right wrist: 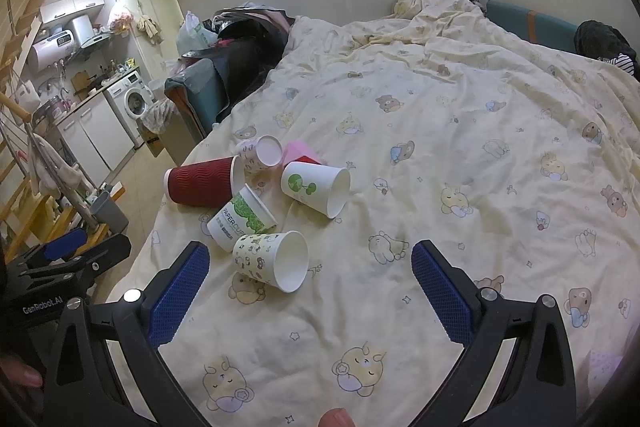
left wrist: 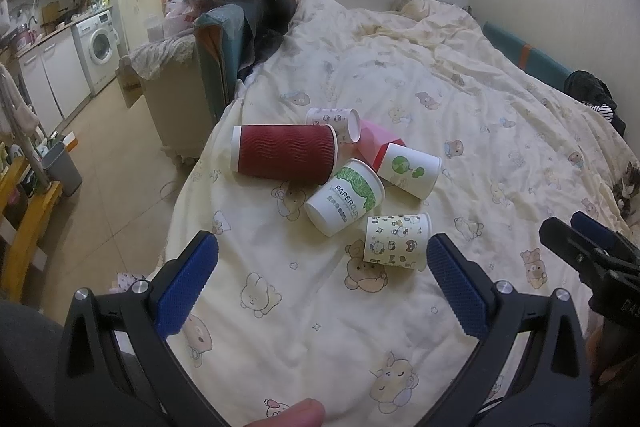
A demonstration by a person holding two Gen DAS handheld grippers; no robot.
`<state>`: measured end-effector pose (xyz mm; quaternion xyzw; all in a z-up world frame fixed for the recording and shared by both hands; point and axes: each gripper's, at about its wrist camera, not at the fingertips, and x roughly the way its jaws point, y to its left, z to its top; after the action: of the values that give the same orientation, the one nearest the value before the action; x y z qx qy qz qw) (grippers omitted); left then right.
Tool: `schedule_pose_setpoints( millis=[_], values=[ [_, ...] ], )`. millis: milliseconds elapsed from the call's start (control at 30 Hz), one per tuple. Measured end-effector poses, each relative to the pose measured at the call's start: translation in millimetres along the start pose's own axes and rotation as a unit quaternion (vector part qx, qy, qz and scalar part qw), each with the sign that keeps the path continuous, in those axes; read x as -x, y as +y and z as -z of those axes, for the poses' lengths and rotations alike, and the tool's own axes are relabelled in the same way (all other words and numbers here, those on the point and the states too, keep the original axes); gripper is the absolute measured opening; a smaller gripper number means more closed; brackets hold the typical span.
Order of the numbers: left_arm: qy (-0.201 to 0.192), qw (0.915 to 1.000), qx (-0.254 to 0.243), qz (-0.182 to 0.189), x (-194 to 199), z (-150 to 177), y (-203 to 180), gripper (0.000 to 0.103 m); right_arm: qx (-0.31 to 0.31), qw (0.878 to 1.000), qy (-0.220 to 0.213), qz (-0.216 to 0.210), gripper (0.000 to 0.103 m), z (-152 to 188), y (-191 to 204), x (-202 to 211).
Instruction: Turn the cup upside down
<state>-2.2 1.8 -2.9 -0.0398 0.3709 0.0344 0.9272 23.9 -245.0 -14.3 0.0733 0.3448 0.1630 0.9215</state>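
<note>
Both wrist views overlook the same cups (left wrist: 344,167) nearby

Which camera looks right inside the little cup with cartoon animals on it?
The right wrist view: the small animal-print paper cup lies on its side with its open white mouth facing that camera. The left wrist view shows mostly its printed side.

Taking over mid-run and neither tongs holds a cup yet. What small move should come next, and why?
Probably ease the right tongs forward and slightly left onto the cartoon-print cup. It is the nearest of the cups on the quilt, lies on its side with its open mouth facing right, and sits apart from the red ribbed cup. Both tongs are open and empty.
</note>
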Motion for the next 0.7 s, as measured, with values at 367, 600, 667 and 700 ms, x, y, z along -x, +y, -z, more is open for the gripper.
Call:
schedule_pose_setpoints(
  millis=[367,600,667,700],
  values=[
    [-0.003,1.0000,0.003,0.001,2.0,1.9,-0.8,0.103,0.002,1.000,0.000,0.001,0.103,0.4,0.3,-0.5],
    [-0.001,1.0000,0.001,0.002,1.5,2.1,-1.7,0.103,0.001,1.000,0.002,-0.001,0.103,1.0,-0.1,-0.8],
    [0.001,1.0000,0.002,0.002,-0.1,2.2,-2.2,0.103,0.002,1.000,0.004,-0.002,0.103,2.9,1.2,-1.6],
    [0.002,1.0000,0.003,0.003,0.2,2.5,-2.9,0.103,0.003,1.000,0.005,-0.003,0.103,3.7,1.8,-2.1]
  ],
)
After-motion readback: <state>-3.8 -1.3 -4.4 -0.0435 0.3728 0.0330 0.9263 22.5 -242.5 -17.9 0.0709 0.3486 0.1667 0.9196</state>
